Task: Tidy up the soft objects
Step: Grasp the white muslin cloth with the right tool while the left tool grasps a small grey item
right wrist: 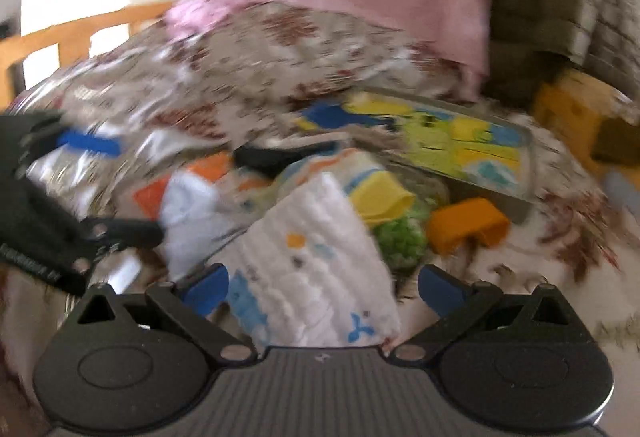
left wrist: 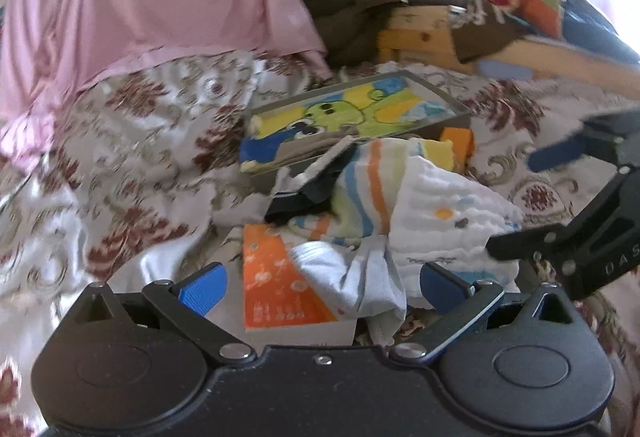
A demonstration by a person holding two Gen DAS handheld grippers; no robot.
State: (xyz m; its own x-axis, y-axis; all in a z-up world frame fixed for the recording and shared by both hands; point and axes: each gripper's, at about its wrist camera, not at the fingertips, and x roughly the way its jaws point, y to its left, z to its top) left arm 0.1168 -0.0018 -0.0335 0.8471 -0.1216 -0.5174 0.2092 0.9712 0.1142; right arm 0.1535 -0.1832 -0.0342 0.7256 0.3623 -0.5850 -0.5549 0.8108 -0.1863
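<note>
Nearest the left wrist camera, the left gripper (left wrist: pixel 322 287) hangs with jaws spread wide and nothing between them, over a white sock (left wrist: pixel 352 285) that lies on an orange book (left wrist: pixel 276 289). Just beyond the book sits the heap of soft things: a striped cloth (left wrist: pixel 360 189) and a white muslin cloth (left wrist: pixel 444 225), on the floral bedspread (left wrist: pixel 132 141). Behind the heap lies a puzzle tray (left wrist: pixel 352 113). The right gripper (right wrist: pixel 322 289) is likewise released, its jaws apart above the muslin cloth (right wrist: pixel 320 257), with an orange block (right wrist: pixel 464 225) to the heap's right.
</note>
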